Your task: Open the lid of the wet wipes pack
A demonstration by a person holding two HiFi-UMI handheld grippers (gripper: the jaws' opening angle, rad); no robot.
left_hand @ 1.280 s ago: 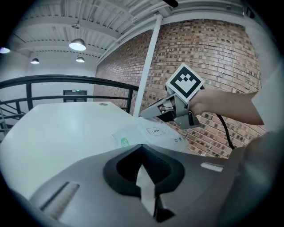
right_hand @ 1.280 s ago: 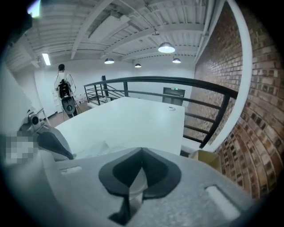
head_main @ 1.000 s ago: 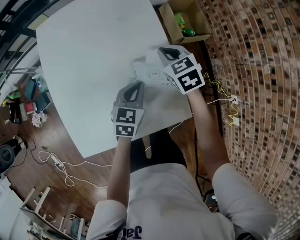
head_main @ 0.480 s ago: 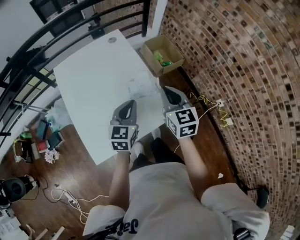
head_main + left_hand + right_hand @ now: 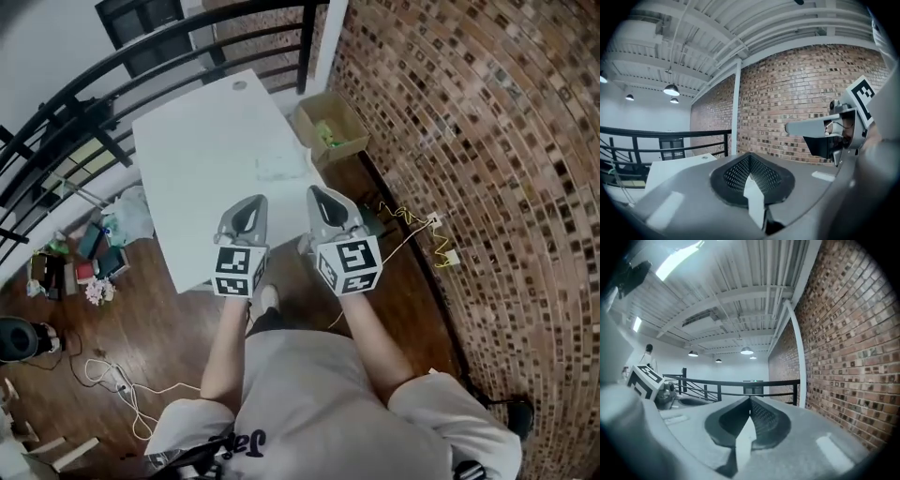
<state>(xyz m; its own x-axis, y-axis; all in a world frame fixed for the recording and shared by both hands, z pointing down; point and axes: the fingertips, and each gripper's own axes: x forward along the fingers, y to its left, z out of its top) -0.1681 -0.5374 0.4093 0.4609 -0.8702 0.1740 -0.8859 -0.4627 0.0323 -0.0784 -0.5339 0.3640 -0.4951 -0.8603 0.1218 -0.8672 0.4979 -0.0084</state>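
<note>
- While the wet wipes pack (image 5: 281,167) lies on the white counter (image 5: 192,173), upper middle of the frame, its lid is too small to read.
- The left gripper (image 5: 249,204) and right gripper (image 5: 319,199) hover well below it, lower centre, fingers pressed together on nothing.
- Nothing touches the pack; I judge the opening either finished or not begun.

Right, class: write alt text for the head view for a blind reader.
Seen from above, a person holds the left gripper and right gripper side by side, both shut and empty. Beyond them the wet wipes pack lies on a white table, with a brick wall at right.
</note>
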